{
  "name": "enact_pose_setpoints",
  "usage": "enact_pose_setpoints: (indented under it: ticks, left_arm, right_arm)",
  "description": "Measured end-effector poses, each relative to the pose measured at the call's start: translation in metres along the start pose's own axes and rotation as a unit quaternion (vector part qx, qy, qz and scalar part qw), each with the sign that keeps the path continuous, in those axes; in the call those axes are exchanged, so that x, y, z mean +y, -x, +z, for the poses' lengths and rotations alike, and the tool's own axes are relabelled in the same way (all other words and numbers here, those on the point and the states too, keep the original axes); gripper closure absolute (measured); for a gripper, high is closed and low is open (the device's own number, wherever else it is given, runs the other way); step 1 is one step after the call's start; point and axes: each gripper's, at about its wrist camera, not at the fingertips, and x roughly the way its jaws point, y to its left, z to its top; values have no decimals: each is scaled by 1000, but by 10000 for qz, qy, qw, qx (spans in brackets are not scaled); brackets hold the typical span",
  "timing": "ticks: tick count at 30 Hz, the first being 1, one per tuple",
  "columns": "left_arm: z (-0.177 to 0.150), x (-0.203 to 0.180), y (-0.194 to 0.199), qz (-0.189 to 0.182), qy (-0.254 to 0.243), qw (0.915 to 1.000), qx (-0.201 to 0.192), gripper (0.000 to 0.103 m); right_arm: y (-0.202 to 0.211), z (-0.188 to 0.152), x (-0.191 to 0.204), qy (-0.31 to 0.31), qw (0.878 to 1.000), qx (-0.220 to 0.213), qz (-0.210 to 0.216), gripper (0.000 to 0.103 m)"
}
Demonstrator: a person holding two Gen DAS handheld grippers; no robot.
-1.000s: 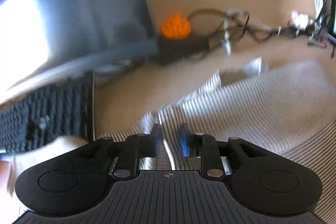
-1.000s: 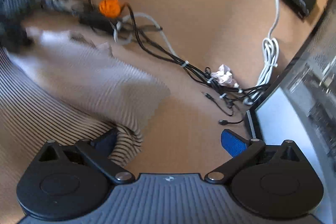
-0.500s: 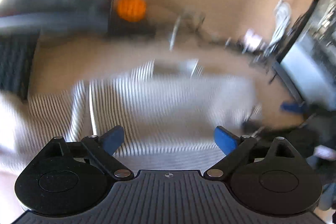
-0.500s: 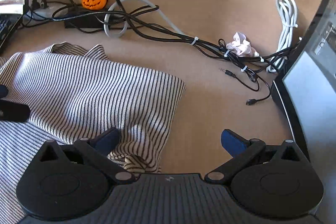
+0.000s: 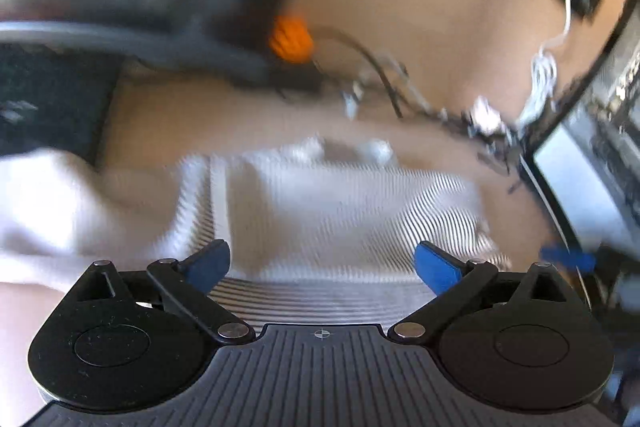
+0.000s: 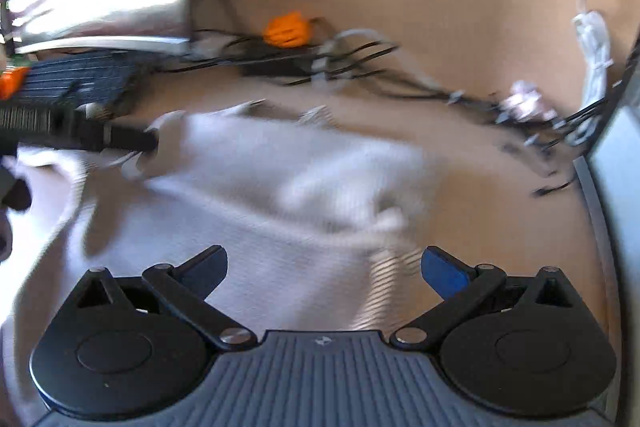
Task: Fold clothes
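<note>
Desk (image 5: 420, 7) blurred; left tongs (image 5: 322, 265) opening, striped shirt (image 5: 340, 203) released since earlier; right tongs (image 6: 324, 267) spread, empty.

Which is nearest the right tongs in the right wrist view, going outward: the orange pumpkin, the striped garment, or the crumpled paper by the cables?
1. striped garment: directly under and ahead of the right tongs, which are open and empty.
2. crumpled paper: farther out, right side, among the cables.
3. orange pumpkin: farther back, just left of centre, on the black power strip.
</note>
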Motion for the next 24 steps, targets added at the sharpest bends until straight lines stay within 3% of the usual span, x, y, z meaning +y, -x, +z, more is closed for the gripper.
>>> enact_pose_setpoints:
  ticks: [2,6,14,18,21,24]
  left_arm:
    - [5,22,12,82,327,9994,43,2]
    - [2,81,33,369,1175,9923,147,2]
    - [-29,166,101,1694,1578,9725,-265,2]
    - [-37,206,113,1922,1888,9628,-215,2]
    - [-33,222,111,2023,1916,9603,-160,2]
    - [-25,226,106,1969,1753,9645,-133,2]
  right_arm:
    - [-5,-6,14,-33,9994,105,327,0]
    - [-24,-20,43,198,9982,422,387,0]
    - [-35,-25,57,328,9970,640,281,0]
    - [-29,-6,76,680,9955,656,95,0]
    - [-22,9,131,1648,9861,42,231,0]
    - [-14,24,187,2609,9629,-587,370,4]
